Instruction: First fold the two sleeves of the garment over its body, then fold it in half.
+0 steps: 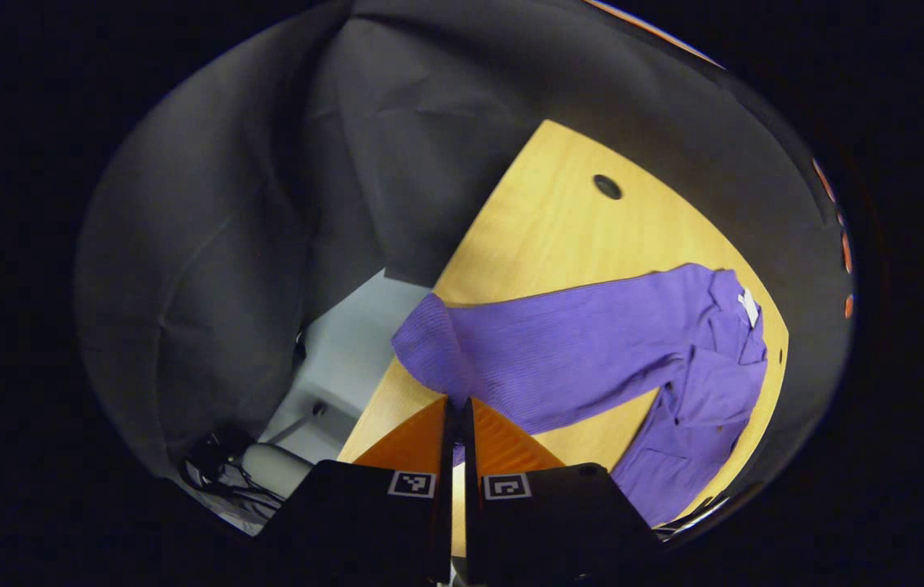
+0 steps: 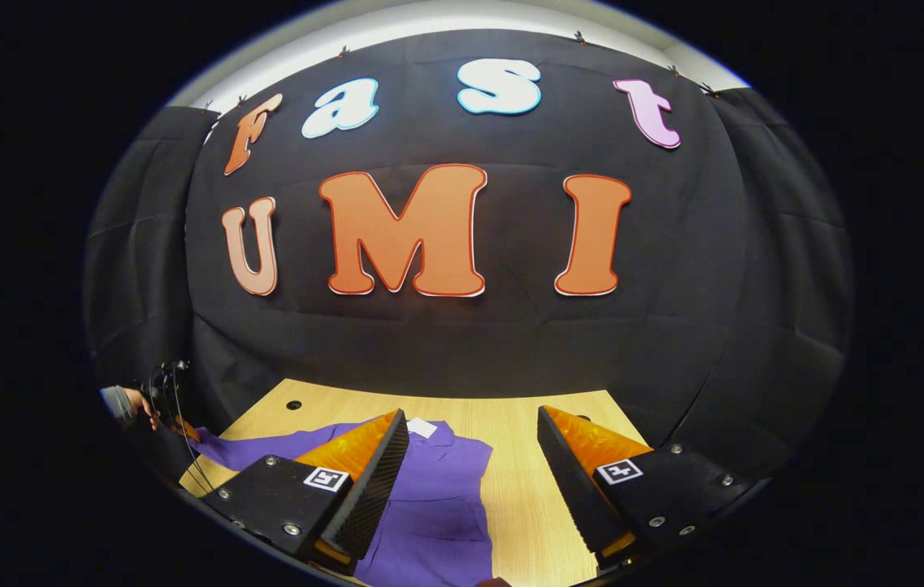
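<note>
Left gripper view, my left tongs [image 1: 455, 408]: the two orange fingers stand pressed together with only a thin slit between them, pinching the cuff end of the sleeve.
Left gripper view, sleeve [image 1: 559, 342]: purple ribbed cloth, stretched from my fingertips out across the table to the garment's body; its cuff [image 1: 429, 346] bulges just above the tips, over the table's near edge.
Left gripper view, garment [image 1: 714, 383]: purple, lying flat on the far side of the table from my tongs, a small white label [image 1: 749, 306] at its collar.
Left gripper view, table [image 1: 559, 220]: light wood, with a dark round hole [image 1: 607, 187] well beyond the sleeve; pale floor [image 1: 347, 359] shows past its edge beside the cuff.
Right gripper view, my right tongs [image 2: 470, 465]: spread wide, nothing between the fingers, held above the table.
Right gripper view, garment [image 2: 437, 497]: flat on the table, partly behind my left-hand finger, the white label [image 2: 422, 427] near that fingertip.
Right gripper view, table [image 2: 523, 481]: bare wood runs between my fingers beside the garment.
Right gripper view, other hand [image 2: 134, 401]: at the far left edge, beyond the sleeve's end, holding dark gear I cannot make out.
</note>
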Demonstrator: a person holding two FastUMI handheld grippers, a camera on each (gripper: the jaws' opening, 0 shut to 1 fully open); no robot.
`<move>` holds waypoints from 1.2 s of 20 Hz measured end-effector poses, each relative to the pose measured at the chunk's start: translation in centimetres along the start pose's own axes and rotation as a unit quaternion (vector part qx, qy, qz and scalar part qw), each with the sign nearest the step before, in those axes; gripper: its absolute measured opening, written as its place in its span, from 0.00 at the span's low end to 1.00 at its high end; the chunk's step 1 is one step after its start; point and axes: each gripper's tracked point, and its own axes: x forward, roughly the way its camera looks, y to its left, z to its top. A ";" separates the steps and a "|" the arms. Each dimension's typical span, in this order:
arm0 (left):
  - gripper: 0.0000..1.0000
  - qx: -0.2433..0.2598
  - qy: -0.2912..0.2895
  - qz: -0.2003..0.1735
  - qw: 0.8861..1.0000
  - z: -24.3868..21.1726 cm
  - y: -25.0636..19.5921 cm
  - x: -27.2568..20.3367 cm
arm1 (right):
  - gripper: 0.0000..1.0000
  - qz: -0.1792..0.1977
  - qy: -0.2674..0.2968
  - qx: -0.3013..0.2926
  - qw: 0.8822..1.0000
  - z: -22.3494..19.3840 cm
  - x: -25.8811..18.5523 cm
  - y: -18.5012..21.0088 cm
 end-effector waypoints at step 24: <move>0.07 0.400 -0.008 -0.177 0.899 -1.5 -50.4 -8.5 | 0.94 -0.011 0.013 0.089 0.996 -4.4 -2.1 -8.3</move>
